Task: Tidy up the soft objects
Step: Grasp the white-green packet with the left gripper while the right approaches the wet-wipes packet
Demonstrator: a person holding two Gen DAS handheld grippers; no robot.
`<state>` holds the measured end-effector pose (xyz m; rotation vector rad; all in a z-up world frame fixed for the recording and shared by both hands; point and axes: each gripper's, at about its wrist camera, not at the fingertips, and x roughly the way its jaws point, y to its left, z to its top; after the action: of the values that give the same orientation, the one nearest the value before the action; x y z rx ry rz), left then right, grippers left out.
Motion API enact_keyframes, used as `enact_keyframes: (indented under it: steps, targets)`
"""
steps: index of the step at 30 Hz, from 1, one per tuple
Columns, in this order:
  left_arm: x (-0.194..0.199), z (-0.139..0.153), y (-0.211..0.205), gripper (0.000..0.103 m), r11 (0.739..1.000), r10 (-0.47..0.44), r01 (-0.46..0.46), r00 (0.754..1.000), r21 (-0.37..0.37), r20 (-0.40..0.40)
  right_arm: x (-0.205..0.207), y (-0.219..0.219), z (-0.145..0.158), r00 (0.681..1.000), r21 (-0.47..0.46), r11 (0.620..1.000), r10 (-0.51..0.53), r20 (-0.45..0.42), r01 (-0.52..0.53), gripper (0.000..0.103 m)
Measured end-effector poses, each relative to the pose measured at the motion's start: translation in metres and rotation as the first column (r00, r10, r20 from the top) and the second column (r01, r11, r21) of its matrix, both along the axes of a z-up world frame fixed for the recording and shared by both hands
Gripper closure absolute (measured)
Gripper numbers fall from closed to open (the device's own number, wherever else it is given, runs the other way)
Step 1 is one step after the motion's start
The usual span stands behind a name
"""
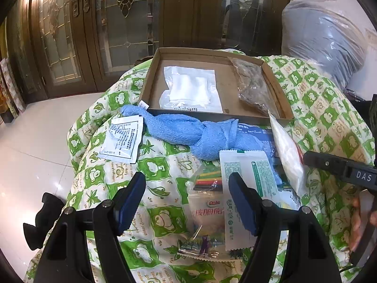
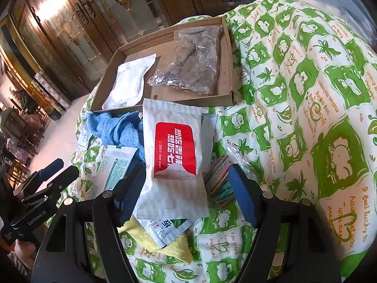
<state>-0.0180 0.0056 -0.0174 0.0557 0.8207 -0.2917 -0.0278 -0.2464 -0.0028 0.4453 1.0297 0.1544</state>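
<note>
The right gripper (image 2: 188, 193) stood spread wide, holding nothing, astride the white wet-wipe packet with the red label (image 2: 173, 158), apparently lined up to pinch it; the left gripper (image 1: 187, 200) gaped empty too, over a clear snack pouch (image 1: 206, 221) well short of the shallow brown cardboard tray (image 1: 275, 80); just before the tray's near wall lay the knotted blue terry towel (image 1: 188, 132); inside it already sat a white sealed pouch (image 1: 190, 89) and a grey-brown bagged cloth (image 1: 253, 85), seemingly sorted there.
</note>
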Motion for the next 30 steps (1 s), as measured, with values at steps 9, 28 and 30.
enact_keyframes:
  steps: [9, 28, 30]
  targets:
    - [0.001, -0.002, 0.000, 0.030, 1.000, 0.000, 0.000, 1.000, -0.006, -0.014, 0.003, 0.001, -0.003, 1.000, 0.010, 1.000, 0.013, -0.010, -0.013, 0.029]
    - [-0.007, -0.003, -0.044, 0.030, 0.976, -0.194, 0.181, 0.975, -0.118, -0.108, 0.007, -0.008, -0.011, 0.999, 0.092, 0.996, -0.003, -0.042, 0.007, 0.029]
    - [-0.006, -0.006, -0.056, 0.030, 0.971, -0.223, 0.209, 0.966, -0.113, -0.129, 0.008, -0.009, -0.012, 0.999, 0.099, 0.995, -0.008, -0.049, 0.013, 0.029]
